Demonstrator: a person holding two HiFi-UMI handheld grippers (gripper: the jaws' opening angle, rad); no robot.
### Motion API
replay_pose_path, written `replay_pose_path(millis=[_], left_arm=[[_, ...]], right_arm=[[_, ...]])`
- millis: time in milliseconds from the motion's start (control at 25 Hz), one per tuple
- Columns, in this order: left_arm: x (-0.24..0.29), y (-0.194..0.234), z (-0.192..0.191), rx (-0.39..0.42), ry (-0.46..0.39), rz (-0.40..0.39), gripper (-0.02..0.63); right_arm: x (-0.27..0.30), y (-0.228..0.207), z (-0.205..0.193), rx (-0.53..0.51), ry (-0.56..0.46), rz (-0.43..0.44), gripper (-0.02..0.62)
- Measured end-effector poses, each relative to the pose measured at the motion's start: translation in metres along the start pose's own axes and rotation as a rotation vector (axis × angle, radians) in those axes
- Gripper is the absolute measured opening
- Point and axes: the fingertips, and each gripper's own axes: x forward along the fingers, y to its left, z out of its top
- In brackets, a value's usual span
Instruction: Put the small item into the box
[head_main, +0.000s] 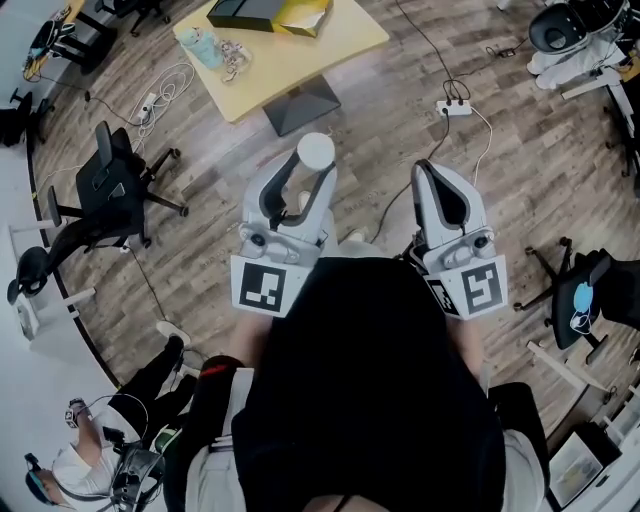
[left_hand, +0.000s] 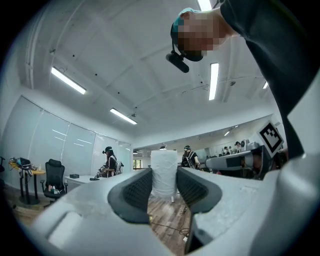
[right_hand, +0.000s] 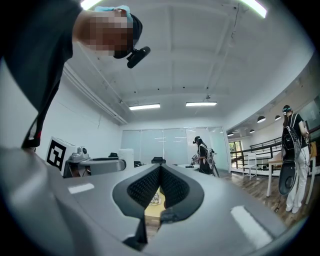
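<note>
In the head view my left gripper (head_main: 312, 176) is held out level over the floor, shut on a white upright cylinder (head_main: 316, 152). In the left gripper view the cylinder (left_hand: 164, 172) stands between the dark pads of my left gripper (left_hand: 164, 189), which touch it on both sides. My right gripper (head_main: 427, 170) is beside it, shut and empty; its pads meet in the right gripper view, where my right gripper (right_hand: 160, 182) shows nothing between them. A dark open box (head_main: 245, 12) lies on the yellow table (head_main: 310, 60) far ahead.
On the table lie a yellow sheet (head_main: 305, 15), a light-blue item (head_main: 205, 45) and some clear bits (head_main: 235, 60). Office chairs stand left (head_main: 110, 190) and right (head_main: 590, 290). A power strip (head_main: 455, 107) with cables lies on the wood floor. Another person (head_main: 100, 460) sits at lower left.
</note>
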Motion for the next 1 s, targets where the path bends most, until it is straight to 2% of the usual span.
replay_pose_path(millis=[200,440,1000], left_arm=[[0.005,-0.005,-0.006,-0.009,0.017,-0.01,0.166],[0.021,0.012,-0.01,-0.014,0.007,-0.012,0.166],[0.119,0.068,-0.041,-0.055,0.024,-0.023,0.166]], right_arm=[[-0.001,-0.008,-0.003,0.025,0.003,-0.004,0.002],[0.018,-0.018,-0.007,0.022,0.001,-0.012,0.002],[0.088,-0.086,-0.026,0.047,0.042,-0.04,0.002]])
